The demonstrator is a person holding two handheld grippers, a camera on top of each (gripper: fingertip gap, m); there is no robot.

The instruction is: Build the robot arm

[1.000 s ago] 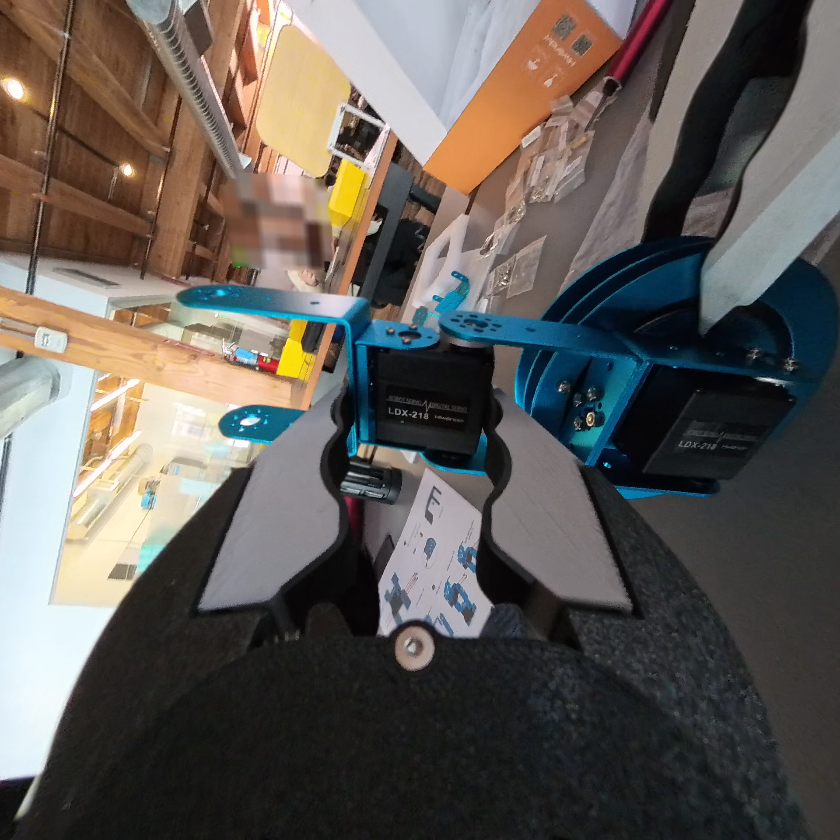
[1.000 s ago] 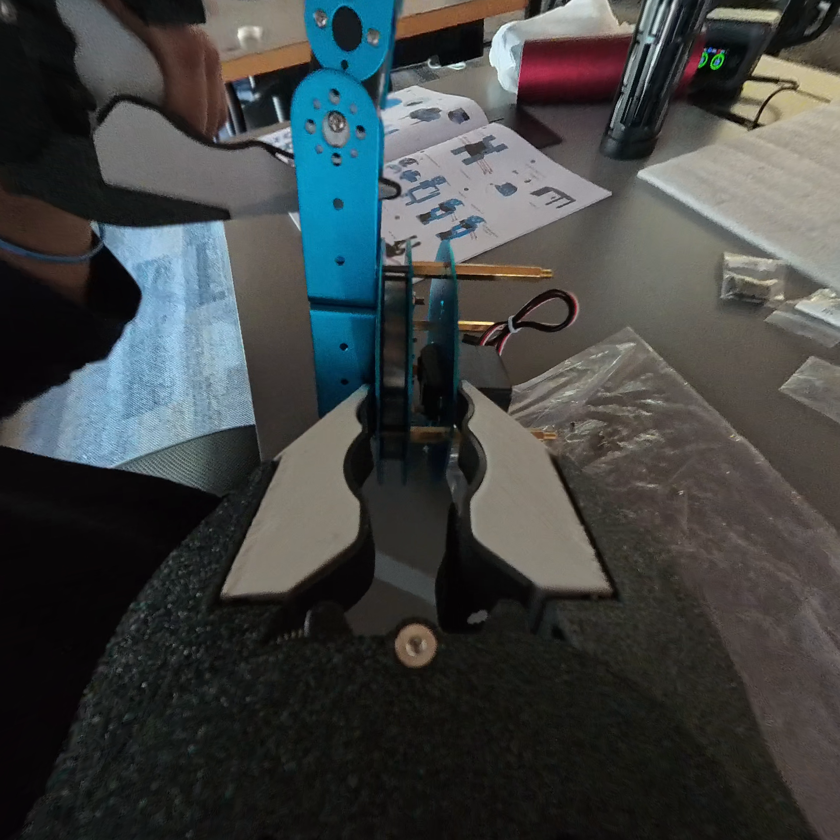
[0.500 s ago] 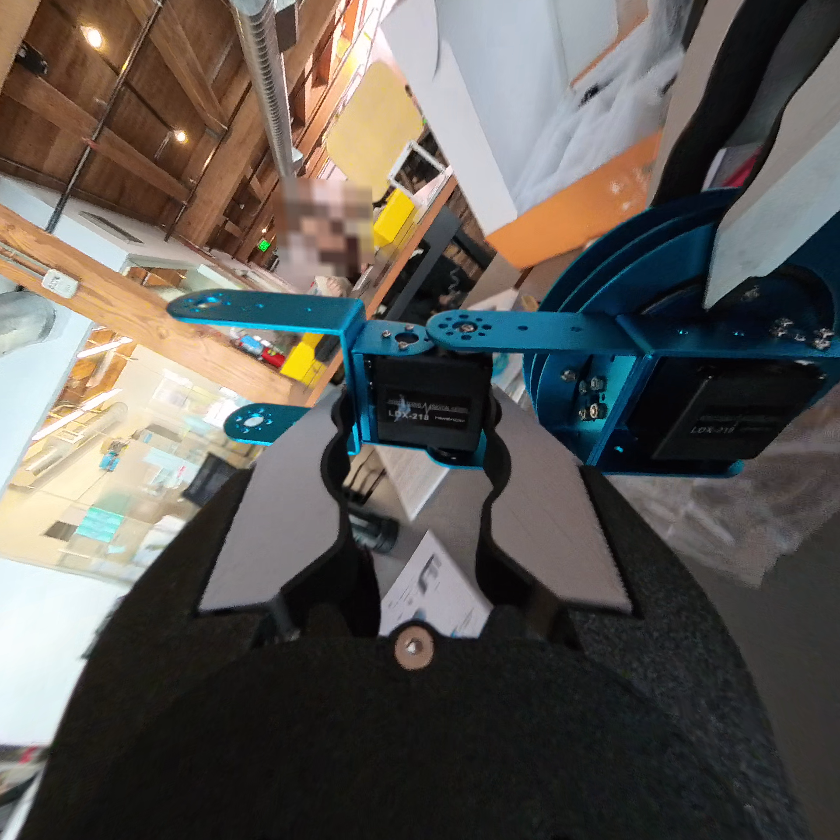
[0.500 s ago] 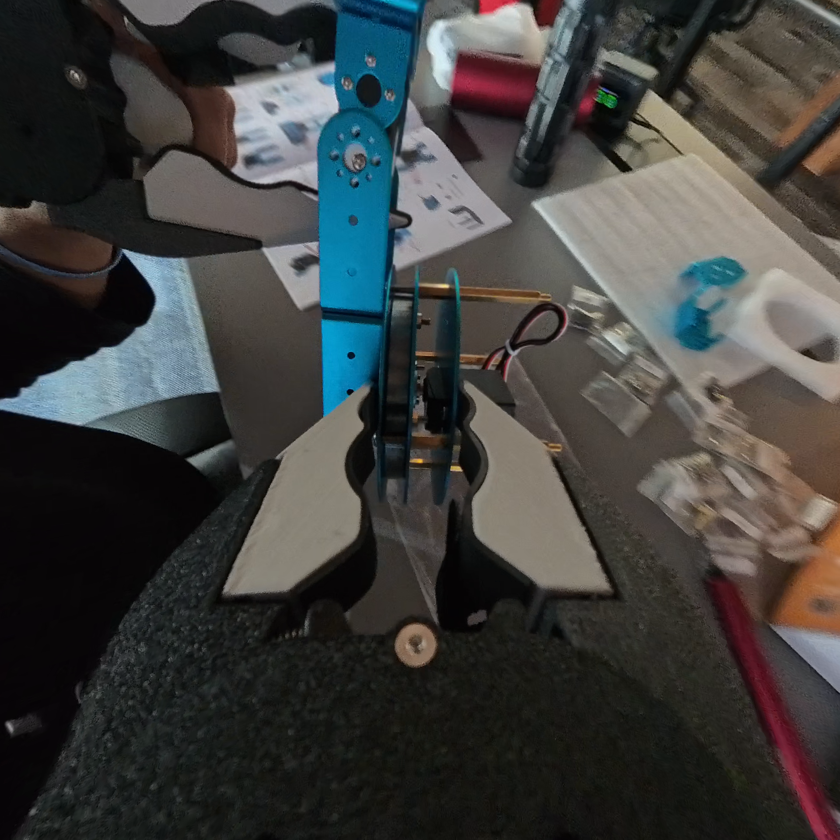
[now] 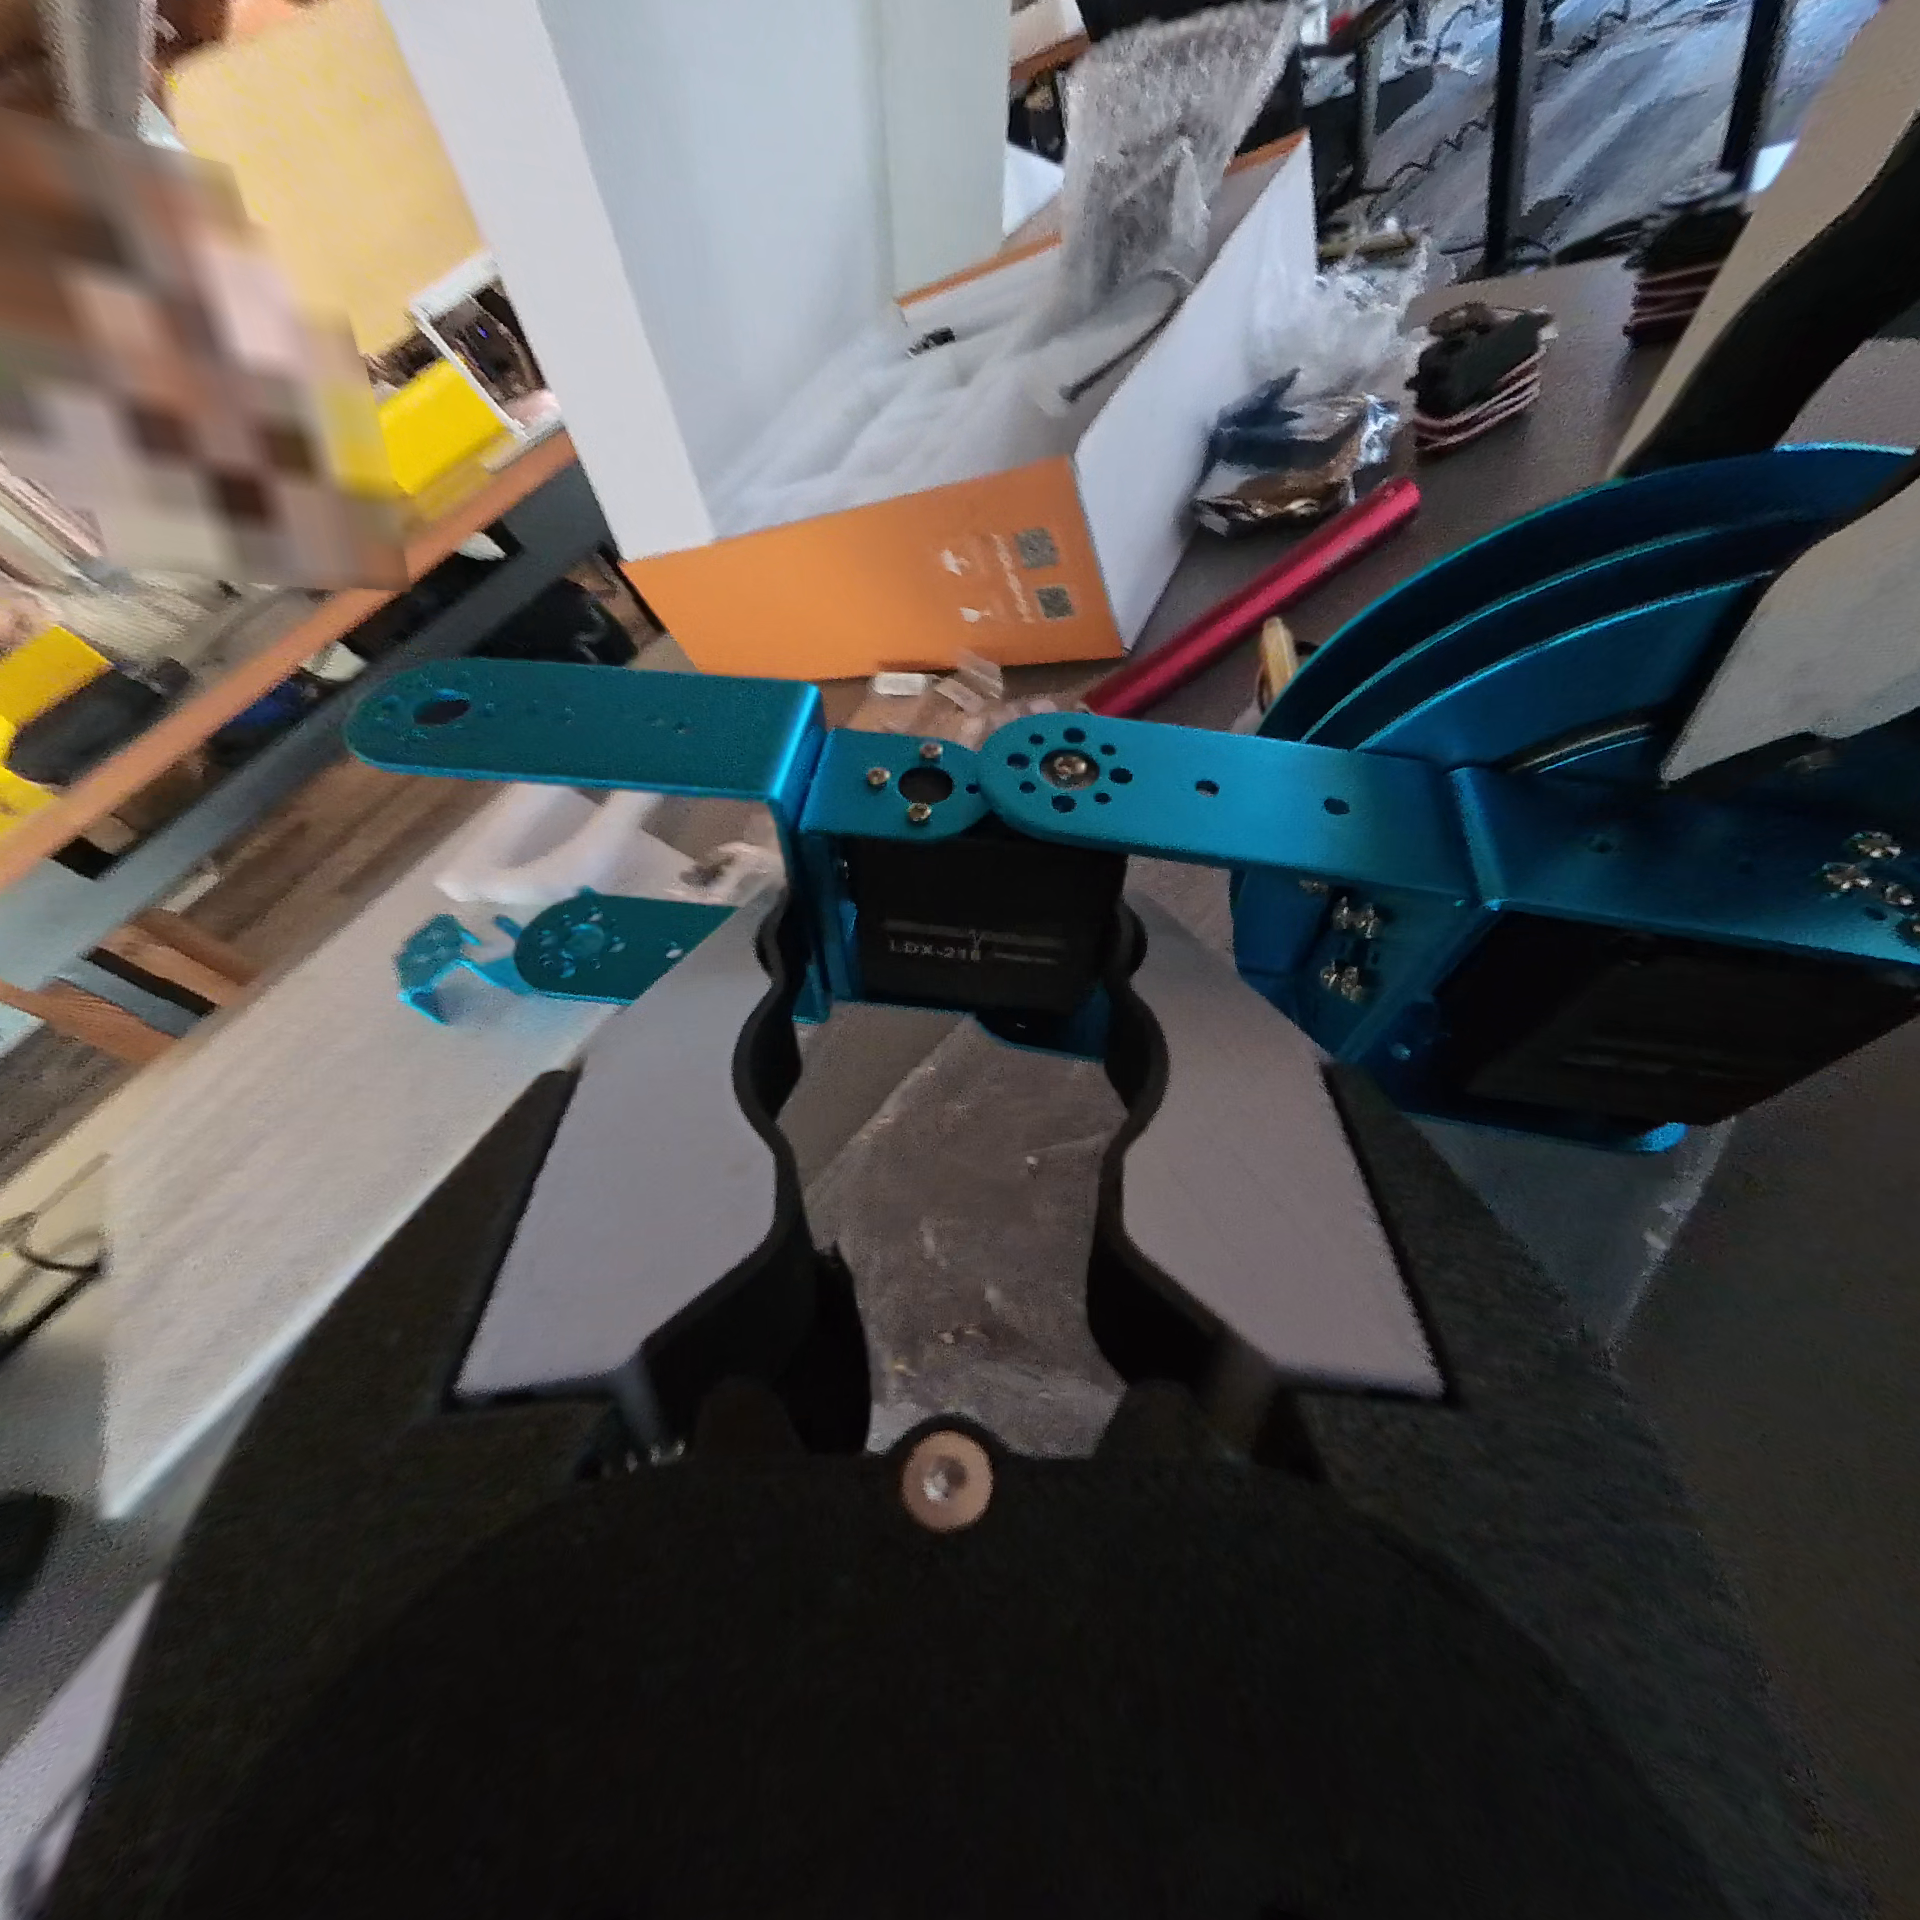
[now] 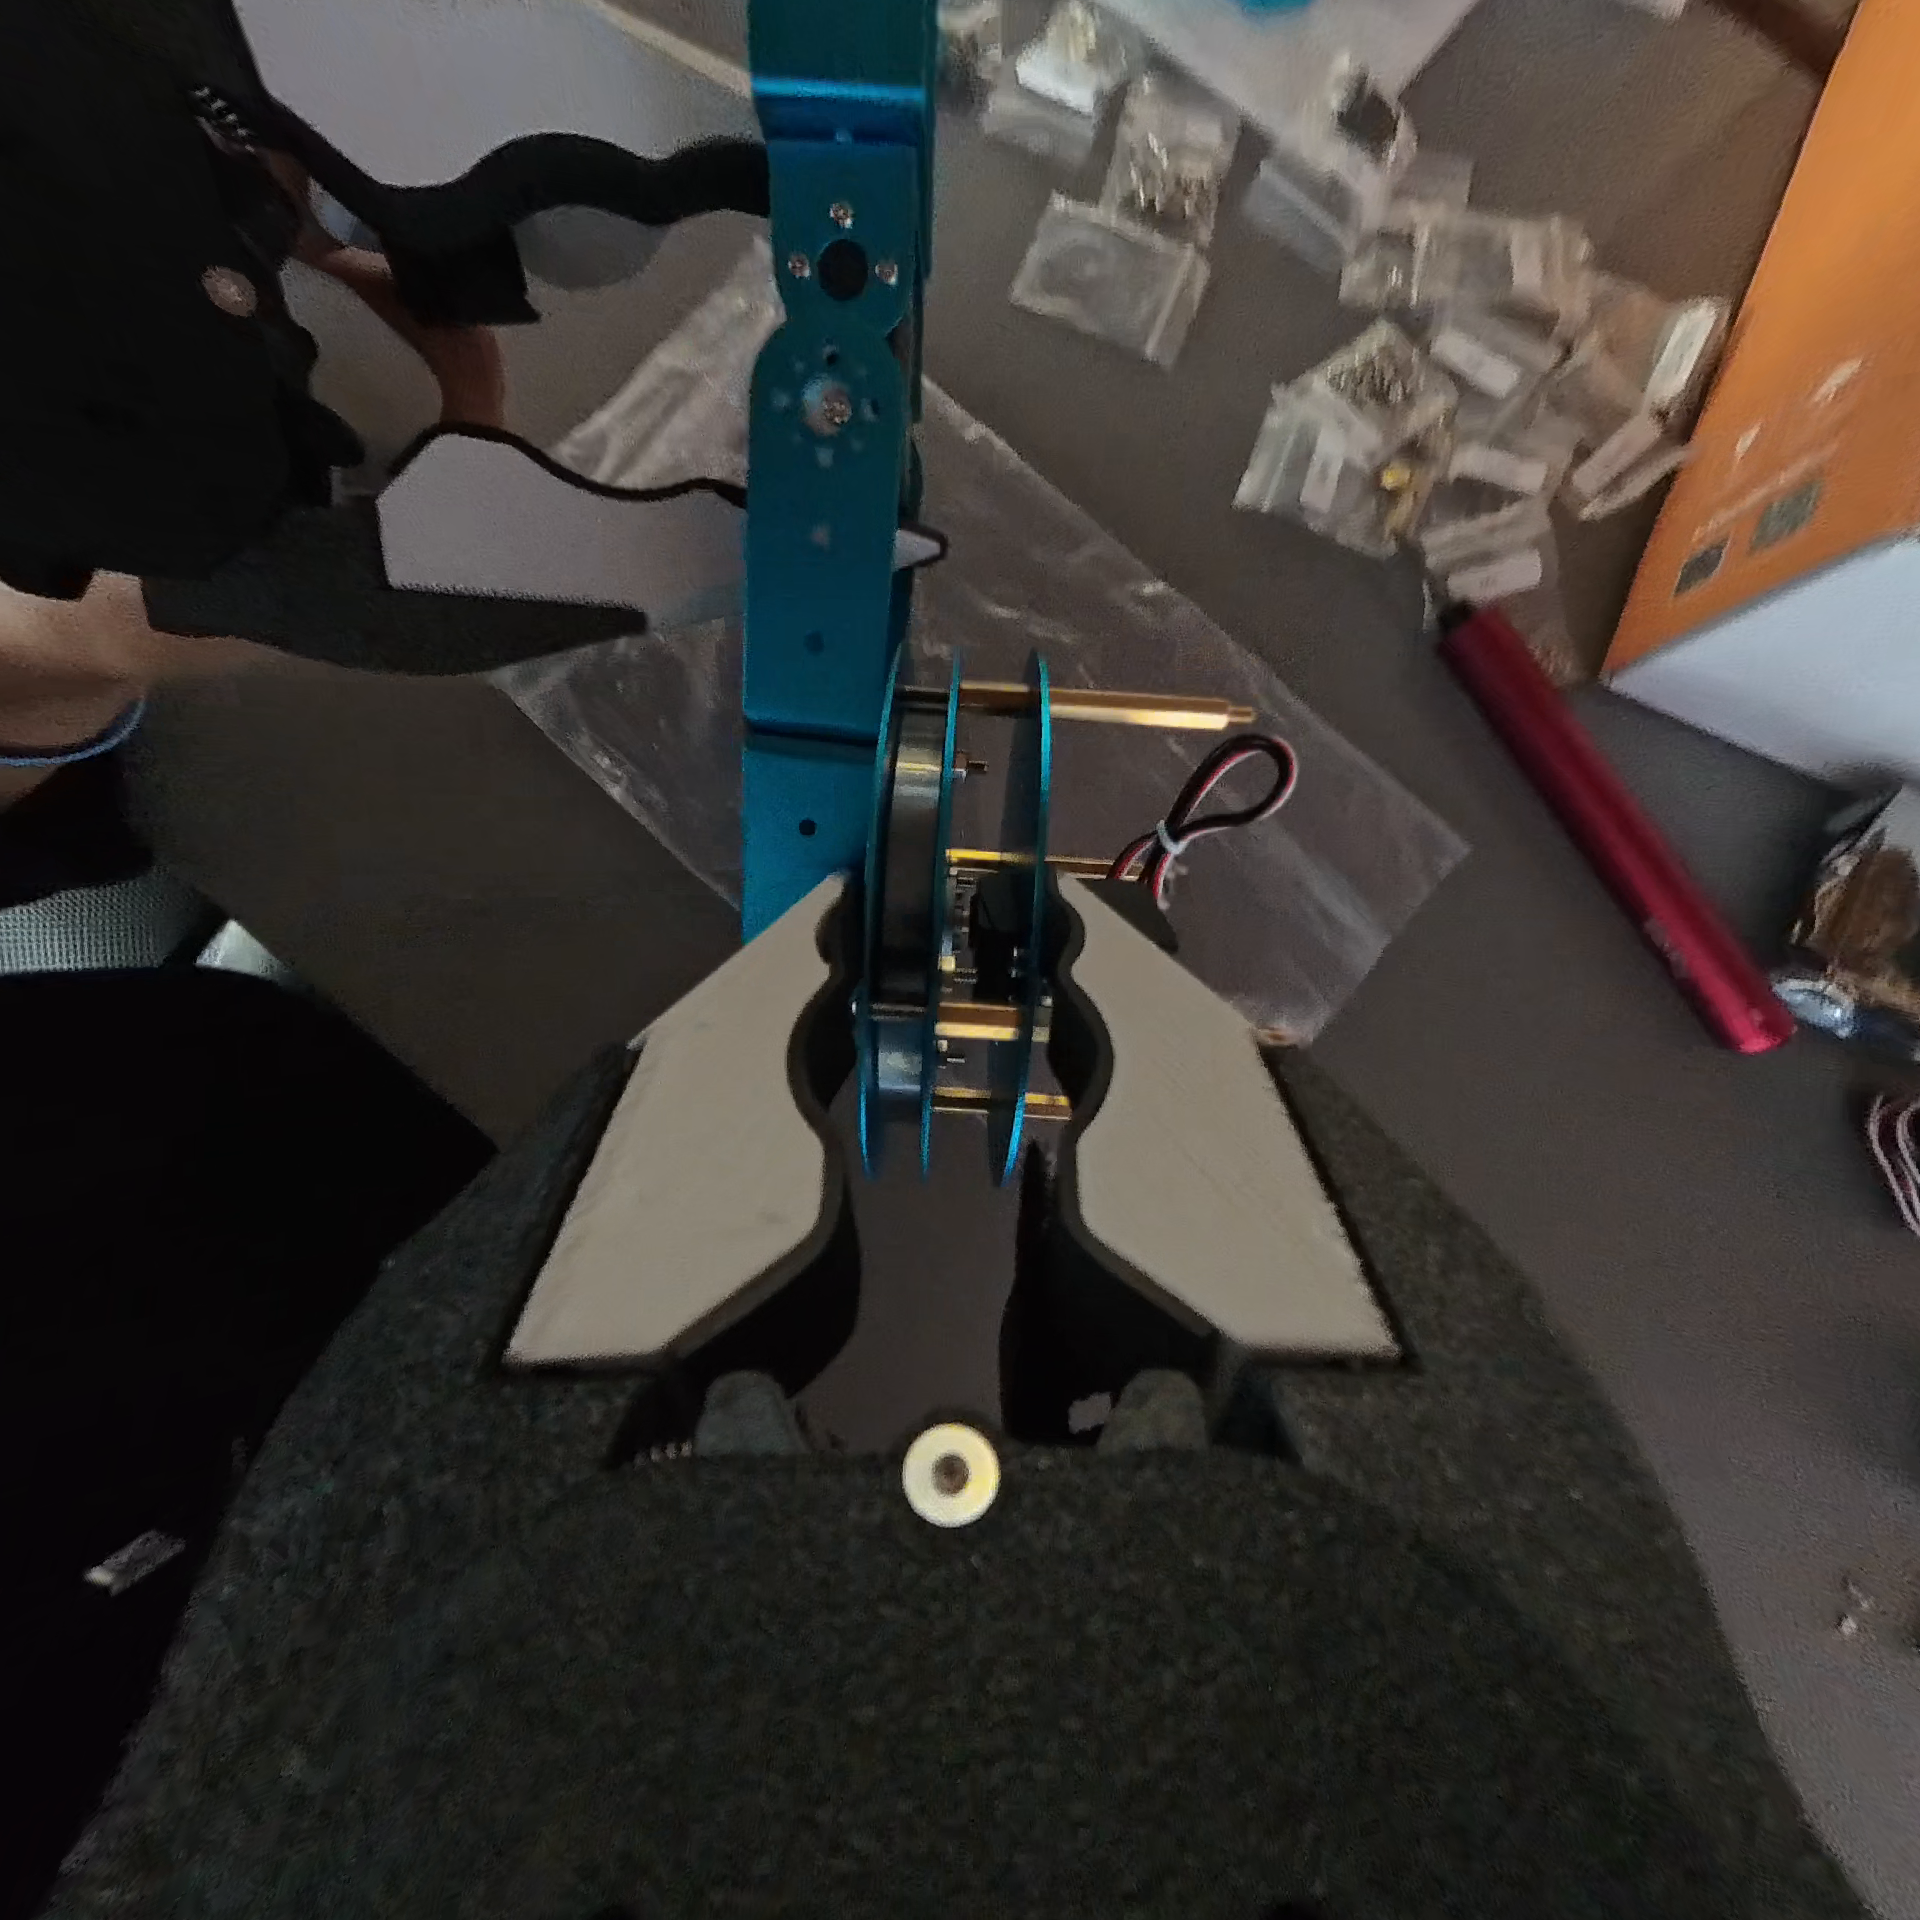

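Observation:
I hold a blue metal robot-arm assembly in the air between both grippers. My left gripper [image 5: 961,966] is shut on its black servo [image 5: 977,940], which sits in a blue bracket [image 5: 582,727]. A blue link [image 5: 1226,800] runs right to the round blue base discs [image 5: 1558,582]. My right gripper [image 6: 951,945] is shut on those base discs [image 6: 940,935], with brass standoffs [image 6: 1122,712] and a red-black wire loop [image 6: 1226,790] beside them. The blue link [image 6: 831,499] rises ahead, and the left gripper [image 6: 665,509] clamps it from the left. The right gripper's finger [image 5: 1829,644] shows at far right in the left wrist view.
A dark grey table [image 6: 1558,1195] lies below with a clear plastic sheet [image 6: 1195,675], several small parts bags [image 6: 1382,395], a red tube [image 6: 1600,831], an orange and white box [image 5: 935,582], spare servos [image 5: 1475,374] and a loose blue bracket [image 5: 582,951].
Both grippers have swung the held assembly round together; the background turned from ceiling and booklet to the tabletop, bags and orange box. The grips have not changed.

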